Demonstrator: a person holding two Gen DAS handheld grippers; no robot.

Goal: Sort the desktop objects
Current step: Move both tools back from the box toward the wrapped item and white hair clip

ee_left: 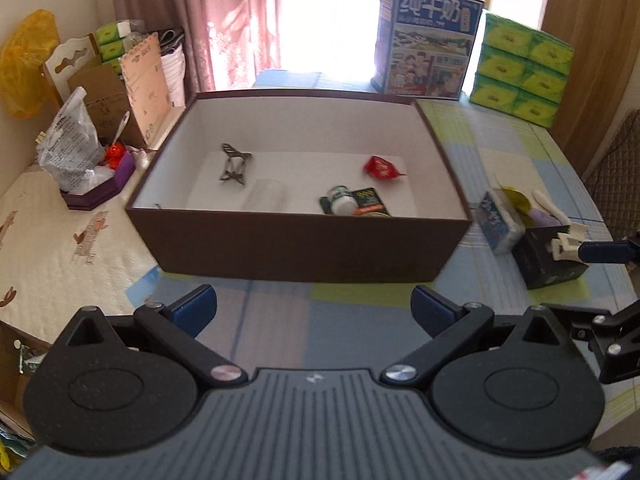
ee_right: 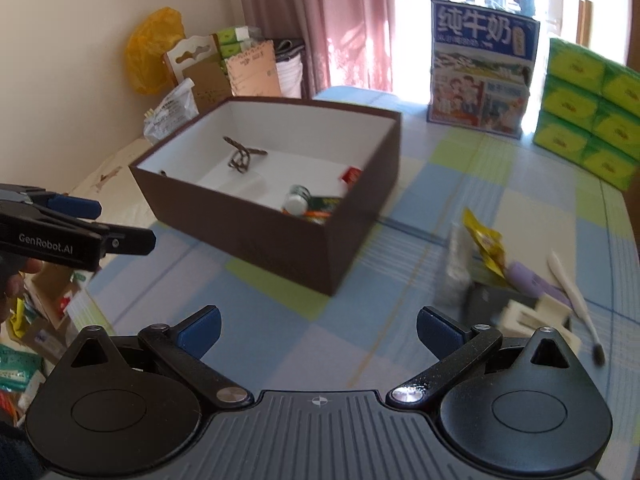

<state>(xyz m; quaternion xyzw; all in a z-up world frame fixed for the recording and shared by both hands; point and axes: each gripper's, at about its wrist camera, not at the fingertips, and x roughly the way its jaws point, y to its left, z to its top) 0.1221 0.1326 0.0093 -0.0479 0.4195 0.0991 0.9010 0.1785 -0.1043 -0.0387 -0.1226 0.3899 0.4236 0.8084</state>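
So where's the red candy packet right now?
The red candy packet lies inside the brown box, toward its far right side, behind the white bottle.

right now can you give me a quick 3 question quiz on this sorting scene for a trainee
1. True or false: the brown box already holds a small white-capped bottle.
2. Which gripper has the loose pile with the toothbrush nearer, the left gripper or the right gripper?
3. Fill in: both grippers' jaws stand ___.

Key: 1 true; 2 right; 3 open.
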